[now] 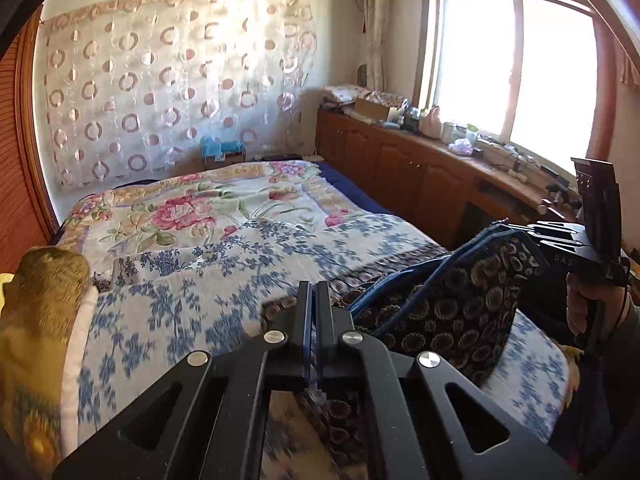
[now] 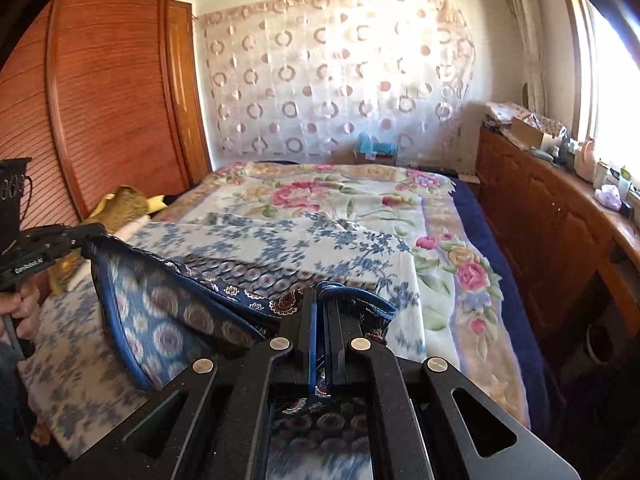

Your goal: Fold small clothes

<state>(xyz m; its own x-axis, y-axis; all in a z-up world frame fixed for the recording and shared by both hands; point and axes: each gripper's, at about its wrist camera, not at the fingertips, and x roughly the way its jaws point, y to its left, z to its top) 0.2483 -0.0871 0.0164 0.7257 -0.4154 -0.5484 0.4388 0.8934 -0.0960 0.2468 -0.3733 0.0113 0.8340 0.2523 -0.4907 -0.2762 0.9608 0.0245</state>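
1. Left tool (image 1: 316,292): clenched on the blue-piped edge of the dark patterned garment (image 1: 460,304); cloth pinched between the jaws.
2. Garment: lifted and stretched between both tools, sagging in the middle, lower part draping onto the blue-floral sheet (image 2: 280,240) at the bed's (image 2: 472,208) near edge.
3. Right tool (image 2: 320,300): clenched on the opposite piped edge of the same garment, a fold bunched at the tips.
4. Pink-floral blanket (image 1: 192,208) covers the bed's far end; yellow-green cloth (image 1: 44,280) at its left edge.
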